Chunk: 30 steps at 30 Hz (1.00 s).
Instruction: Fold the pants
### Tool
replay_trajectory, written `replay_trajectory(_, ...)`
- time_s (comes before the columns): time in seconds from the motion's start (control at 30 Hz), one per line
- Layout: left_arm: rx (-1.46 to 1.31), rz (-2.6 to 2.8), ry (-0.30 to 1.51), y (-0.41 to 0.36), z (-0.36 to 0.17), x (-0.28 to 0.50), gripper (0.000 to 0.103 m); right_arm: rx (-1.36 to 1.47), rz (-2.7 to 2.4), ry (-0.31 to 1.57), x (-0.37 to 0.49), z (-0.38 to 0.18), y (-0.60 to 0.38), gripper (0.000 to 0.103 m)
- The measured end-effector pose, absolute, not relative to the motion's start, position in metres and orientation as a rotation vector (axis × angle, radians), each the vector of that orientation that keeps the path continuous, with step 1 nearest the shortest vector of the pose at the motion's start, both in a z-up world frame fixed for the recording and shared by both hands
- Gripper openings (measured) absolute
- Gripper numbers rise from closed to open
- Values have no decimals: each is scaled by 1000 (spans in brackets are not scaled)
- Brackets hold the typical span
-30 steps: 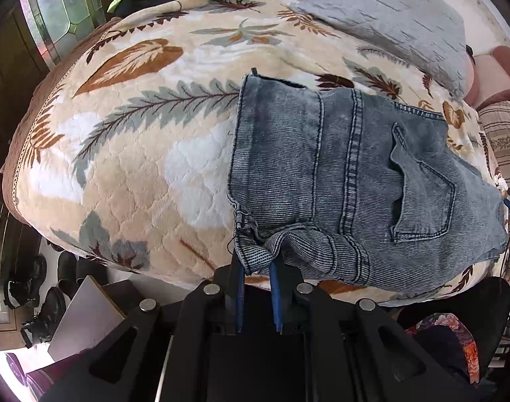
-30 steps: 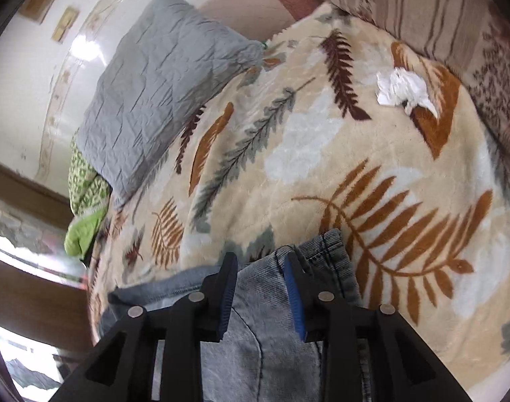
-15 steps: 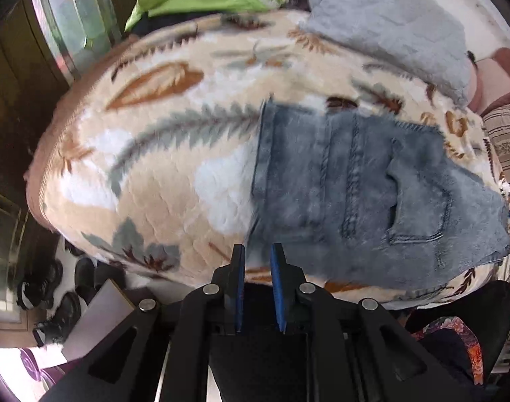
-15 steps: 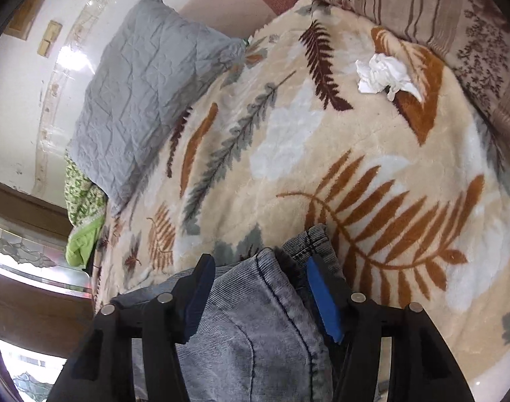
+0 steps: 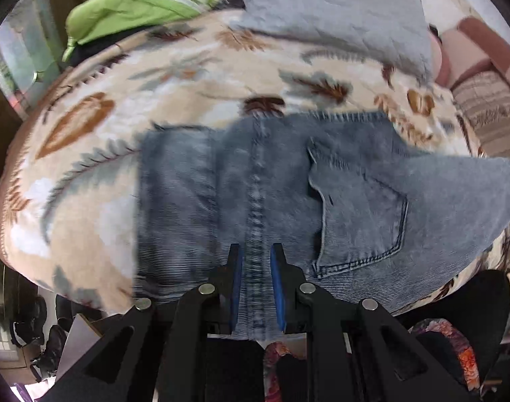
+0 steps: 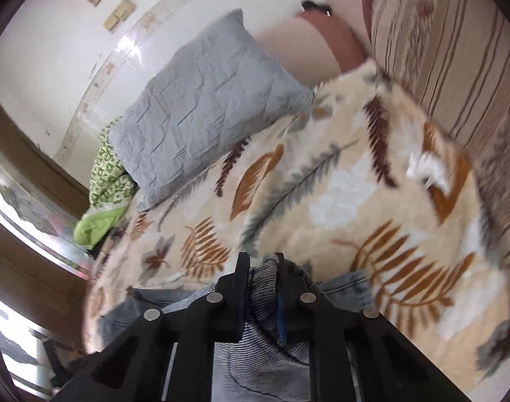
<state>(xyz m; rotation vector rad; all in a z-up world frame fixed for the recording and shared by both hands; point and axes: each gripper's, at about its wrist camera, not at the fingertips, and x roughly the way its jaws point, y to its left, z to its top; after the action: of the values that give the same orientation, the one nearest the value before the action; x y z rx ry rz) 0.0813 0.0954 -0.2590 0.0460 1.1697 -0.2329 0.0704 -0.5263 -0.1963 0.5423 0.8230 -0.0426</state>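
Seen from the left wrist: left claw point(image 5: 256, 261) poised over one pair of folded grey-blue jeans point(image 5: 288, 194), its two blue-padded fingers point(image 5: 236, 278) parted a little, a denim seam showing in the gap; whether gripped or merely overhead, impossible to tell. Spread flat near the front edge of a bed, on one cream blanket point(image 5: 127, 110) printed with leaves, back pocket point(image 5: 358, 207) facing up. Further back, one grey quilted pillow point(image 5: 328, 16), then one bundle of green cloth point(image 5: 127, 10) at the far left corner. Blurred throughout.

Seen from the right wrist: right claw point(image 6: 260, 264) clenched on a bunched fold of the jeans point(image 6: 265, 284), fabric pinched between its two fingers point(image 6: 243, 268) and lifted off the rest of the denim lying below. Beyond on the blanket point(image 6: 338, 201), one crumpled white tissue point(image 6: 425, 167) well apart to the right, near a striped cushion point(image 6: 439, 50). Farthest off, the pillow point(image 6: 204, 100) against a pale wall, green cloth point(image 6: 104, 201) just beside its lower left corner.
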Motion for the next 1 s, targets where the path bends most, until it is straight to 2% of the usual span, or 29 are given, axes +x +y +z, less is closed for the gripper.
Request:
replay_trajectory(0.13,63,-252,1211,85,-279,76,17,737,-118,968,51,-246,-562,18)
replay_trajectory(0.27,55,-256,1229,89,-287,76,17,741,-283,932,11,-259,-595,18)
replay_trajectory(0.37,51,-254,1231,88,-285,77,17,761,-262,881,-6,-248,-601,18)
replay_trajectory(0.5,84,-284,1183,76,-272,75,17,657,-140,890,14,-224,-566,18)
replay_trajectory(0.63,94,-314,1162,61,-265,74,17,549,-28,960,62,-228,-504,18)
replay_trajectory(0.83,76,-292,1194,61,-280,79,17,358,55,1146,99,-272,-420,18)
replay_trajectory(0.93,63,-269,1205,74,-285,78,17,282,-40,1313,95,-314,-421,15)
replay_trajectory(1.0,47,-267,1213,81,-288,76,17,347,-9,1318,82,-324,-432,16)
